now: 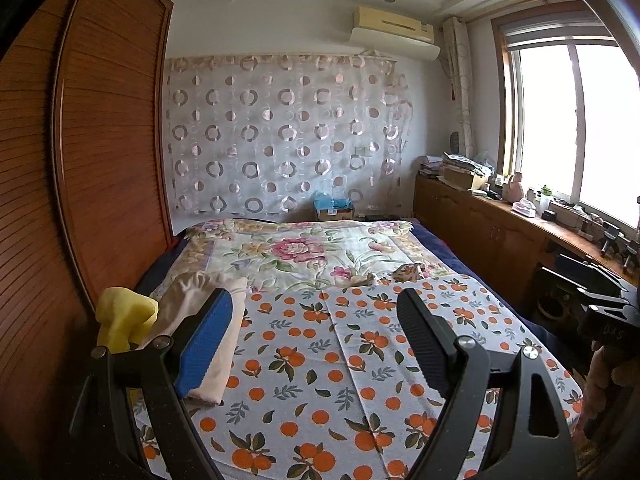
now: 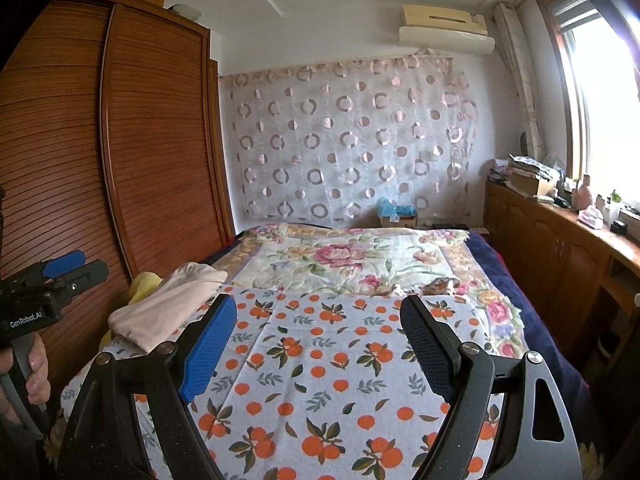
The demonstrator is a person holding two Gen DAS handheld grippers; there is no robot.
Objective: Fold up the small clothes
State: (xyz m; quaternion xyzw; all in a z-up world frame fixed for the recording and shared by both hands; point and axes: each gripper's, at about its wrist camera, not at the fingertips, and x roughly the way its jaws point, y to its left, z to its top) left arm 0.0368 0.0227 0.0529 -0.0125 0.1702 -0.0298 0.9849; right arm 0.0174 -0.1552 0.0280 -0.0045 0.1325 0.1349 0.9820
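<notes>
Both grippers, left gripper and right gripper, hang wide open and empty over the bed, probably lining up; the beige clothes sit piled at the bed's left edge, within reach

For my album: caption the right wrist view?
Open right gripper above an orange-print cloth, beige clothes piled at left.
</notes>
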